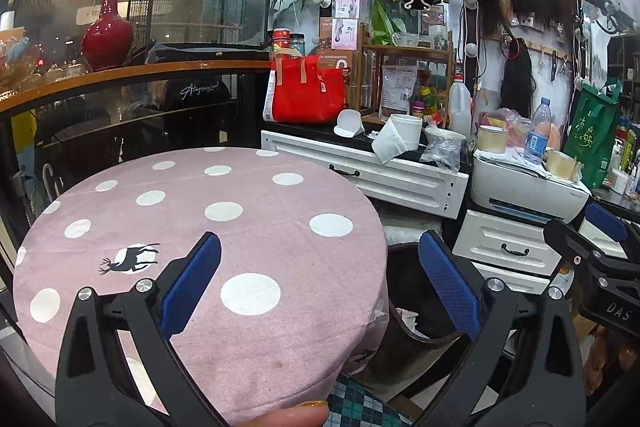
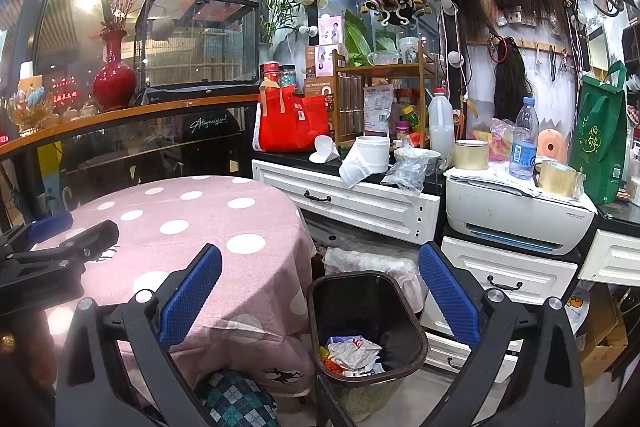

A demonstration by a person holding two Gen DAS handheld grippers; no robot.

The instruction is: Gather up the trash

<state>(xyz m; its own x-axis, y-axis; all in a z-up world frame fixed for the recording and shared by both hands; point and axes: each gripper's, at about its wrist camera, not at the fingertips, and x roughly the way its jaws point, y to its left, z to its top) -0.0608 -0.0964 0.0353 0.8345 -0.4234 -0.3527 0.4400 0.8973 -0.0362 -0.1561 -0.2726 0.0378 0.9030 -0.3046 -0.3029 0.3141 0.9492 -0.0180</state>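
Trash (image 2: 352,351), crumpled paper and wrappers, lies at the bottom of the black bin (image 2: 416,331) on the floor just beside the round table (image 2: 208,227).

Both tools are empty: the left gripper (image 1: 320,283) hangs fingers apart over the pink polka-dot tablecloth (image 1: 248,187), the right gripper (image 2: 320,291) spread wide above the bin mouth. No litter shows on the cloth, so scan it before reaching; anything found should probably be pinched at its bulk and released low inside the rim.
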